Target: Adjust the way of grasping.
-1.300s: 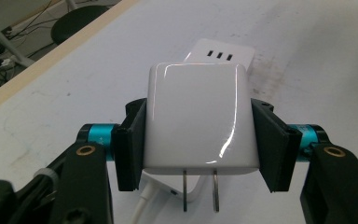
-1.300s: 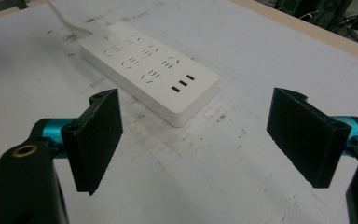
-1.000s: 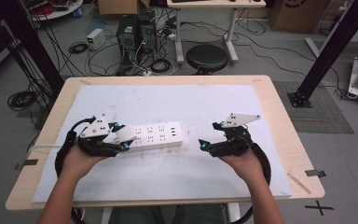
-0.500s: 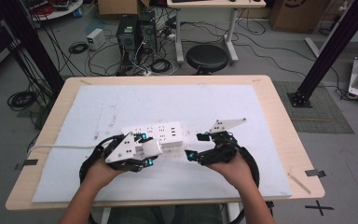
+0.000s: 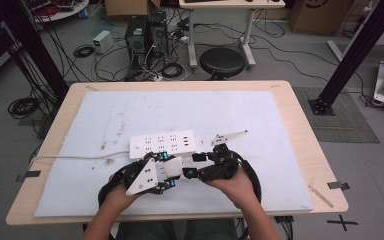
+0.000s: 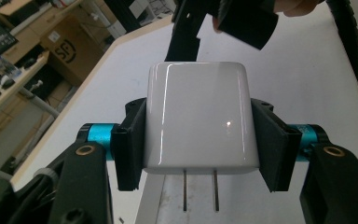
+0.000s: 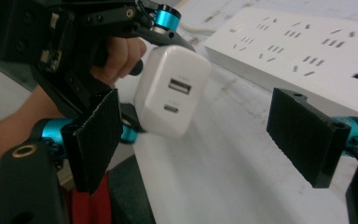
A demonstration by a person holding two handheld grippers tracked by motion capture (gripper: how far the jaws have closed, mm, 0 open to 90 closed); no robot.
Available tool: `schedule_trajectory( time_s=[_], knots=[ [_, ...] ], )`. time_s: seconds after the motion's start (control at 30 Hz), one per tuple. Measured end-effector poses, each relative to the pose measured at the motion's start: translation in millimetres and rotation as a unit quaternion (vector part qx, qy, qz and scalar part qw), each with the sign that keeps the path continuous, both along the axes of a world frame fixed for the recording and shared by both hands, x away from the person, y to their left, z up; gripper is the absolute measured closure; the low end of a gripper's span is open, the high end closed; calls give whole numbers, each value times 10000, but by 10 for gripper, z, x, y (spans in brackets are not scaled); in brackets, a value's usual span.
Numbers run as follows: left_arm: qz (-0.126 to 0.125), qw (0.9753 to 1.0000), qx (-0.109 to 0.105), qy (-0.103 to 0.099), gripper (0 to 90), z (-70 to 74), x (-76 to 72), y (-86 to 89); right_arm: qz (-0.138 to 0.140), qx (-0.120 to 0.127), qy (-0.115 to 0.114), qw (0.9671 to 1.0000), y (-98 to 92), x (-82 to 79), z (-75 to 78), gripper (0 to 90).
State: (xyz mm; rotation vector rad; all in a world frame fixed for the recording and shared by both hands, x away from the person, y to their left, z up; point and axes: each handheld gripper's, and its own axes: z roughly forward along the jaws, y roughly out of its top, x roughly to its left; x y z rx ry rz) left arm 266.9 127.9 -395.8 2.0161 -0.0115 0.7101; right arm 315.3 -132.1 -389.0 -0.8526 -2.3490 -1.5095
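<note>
Item one: my left tool (image 6: 200, 140), pads clamped on both flanks of a white charger (image 6: 200, 119), its two flat metal prongs pointing back toward the camera in the left gripper view; seen from above, the same charger (image 5: 171, 167) is lifted off the desk (image 5: 290, 100), just in front of the near edge of the power strip. In the right gripper view the charger (image 7: 172, 95) shows its port face, one larger socket above a smaller slot. Item two: my right tool (image 7: 205, 140), jaws spread wide with nothing between the pads, pointing at the charger's port face from close by; from above it (image 5: 192, 165) sits tip to tip with the left tool (image 5: 172, 175). Item three: a white power strip (image 5: 163, 143), lying flat on the white mat (image 5: 240, 110) that covers the desk, socket rows upward, its white cable (image 5: 70, 158) trailing off to the left edge. The strip (image 7: 307, 51) appears behind the charger in the right gripper view.
</note>
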Motion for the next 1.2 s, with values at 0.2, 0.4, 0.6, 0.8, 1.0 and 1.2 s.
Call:
schedule_trajectory(
  time_s=[0.2,0.4,0.6,0.8,1.0,1.2],
  knots=[
    [17,9992,92,-379,426,-74,-86,-91,166,238,209,9994,97,11,-85,239],
    [4,9988,88,-478,425,-93,-118,-136,309,430,364,9979,154,14,-178,315],
    [13,9988,32,-496,426,-91,-127,-159,386,663,272,9967,154,2,-204,502],
    [26,9983,56,-583,425,-84,-132,-182,369,836,343,9952,122,14,-233,571],
    [112,9978,201,-624,417,-96,-123,-224,368,853,540,9942,104,35,-248,625],
    [237,9986,-14,-473,288,-52,-118,-199,246,761,412,9959,47,41,-226,633]
  ],
)
